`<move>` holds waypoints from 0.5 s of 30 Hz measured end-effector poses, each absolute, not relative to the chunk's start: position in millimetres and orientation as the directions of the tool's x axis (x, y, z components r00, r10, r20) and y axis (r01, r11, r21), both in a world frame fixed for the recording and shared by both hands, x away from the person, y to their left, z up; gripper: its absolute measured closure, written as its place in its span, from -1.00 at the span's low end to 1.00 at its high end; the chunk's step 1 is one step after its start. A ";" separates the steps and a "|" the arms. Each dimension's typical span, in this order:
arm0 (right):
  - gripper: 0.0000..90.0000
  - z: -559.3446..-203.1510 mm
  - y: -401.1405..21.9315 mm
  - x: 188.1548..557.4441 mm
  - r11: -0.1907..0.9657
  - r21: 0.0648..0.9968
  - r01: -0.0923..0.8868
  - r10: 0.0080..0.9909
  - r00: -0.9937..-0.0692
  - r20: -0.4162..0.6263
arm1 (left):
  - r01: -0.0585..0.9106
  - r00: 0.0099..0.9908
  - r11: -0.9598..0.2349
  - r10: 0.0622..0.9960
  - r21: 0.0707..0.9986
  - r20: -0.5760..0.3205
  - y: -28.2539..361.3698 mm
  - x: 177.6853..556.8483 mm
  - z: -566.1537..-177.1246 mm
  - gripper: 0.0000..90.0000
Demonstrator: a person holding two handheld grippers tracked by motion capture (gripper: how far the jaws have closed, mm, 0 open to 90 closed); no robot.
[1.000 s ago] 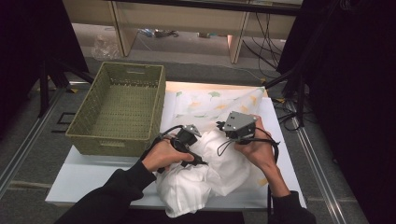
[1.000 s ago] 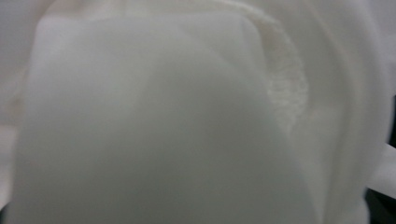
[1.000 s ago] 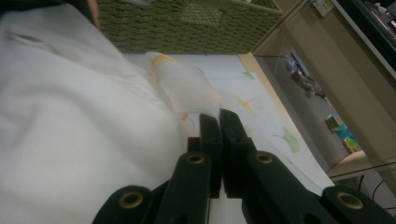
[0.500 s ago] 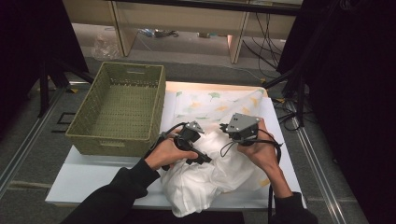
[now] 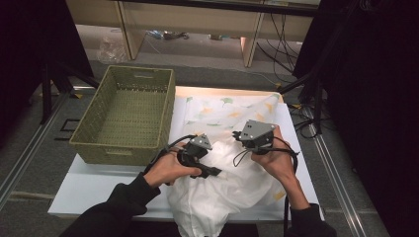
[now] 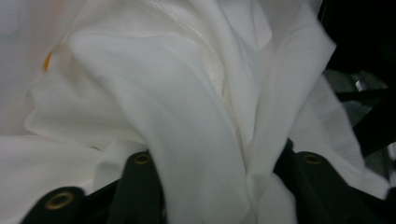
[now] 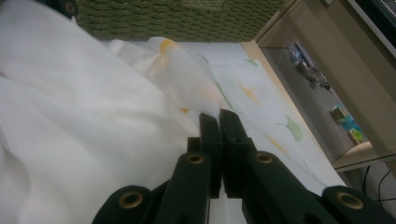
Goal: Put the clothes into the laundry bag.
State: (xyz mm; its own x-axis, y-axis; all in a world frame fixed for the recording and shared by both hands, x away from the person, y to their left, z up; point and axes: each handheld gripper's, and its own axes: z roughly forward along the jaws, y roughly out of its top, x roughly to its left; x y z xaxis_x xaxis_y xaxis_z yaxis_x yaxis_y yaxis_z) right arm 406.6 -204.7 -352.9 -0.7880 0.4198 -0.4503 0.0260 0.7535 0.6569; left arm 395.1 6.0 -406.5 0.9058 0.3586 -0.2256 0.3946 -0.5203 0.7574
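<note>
white cloth (image 5: 232, 187) lay bunched on near surface (image 5: 89, 187), right of empty basket (image 5: 123, 118). left hand-held gripper (image 6: 219, 186) clamped on fold; right hand-held gripper (image 7: 219, 121) together, pinching edge. sorting looked barely begun.

white cloth (image 5: 232, 185) with yellow and green leaf print, crumpled on the table (image 5: 94, 185); far part spread flat beside the basket (image 5: 126, 113), near part bunched, hanging over the table's near edge.
</note>
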 end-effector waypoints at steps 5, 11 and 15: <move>1.00 -348.8 -205.1 403.2 0.745 0.667 0.023 0.418 -0.795 -0.439 | 0.411 0.892 -0.515 0.398 0.752 -0.215 -13.6 405.1 -402.4 0.49; 1.00 -344.8 -199.9 393.6 0.754 0.657 0.010 0.390 -0.812 -0.434 | 0.474 0.843 -0.509 0.497 0.719 -0.203 -19.6 436.2 -423.6 0.37; 1.00 -348.0 -199.2 394.7 0.759 0.651 0.016 0.385 -0.817 -0.429 | 0.522 0.806 -0.419 0.529 0.743 -0.267 -16.5 433.6 -425.9 0.19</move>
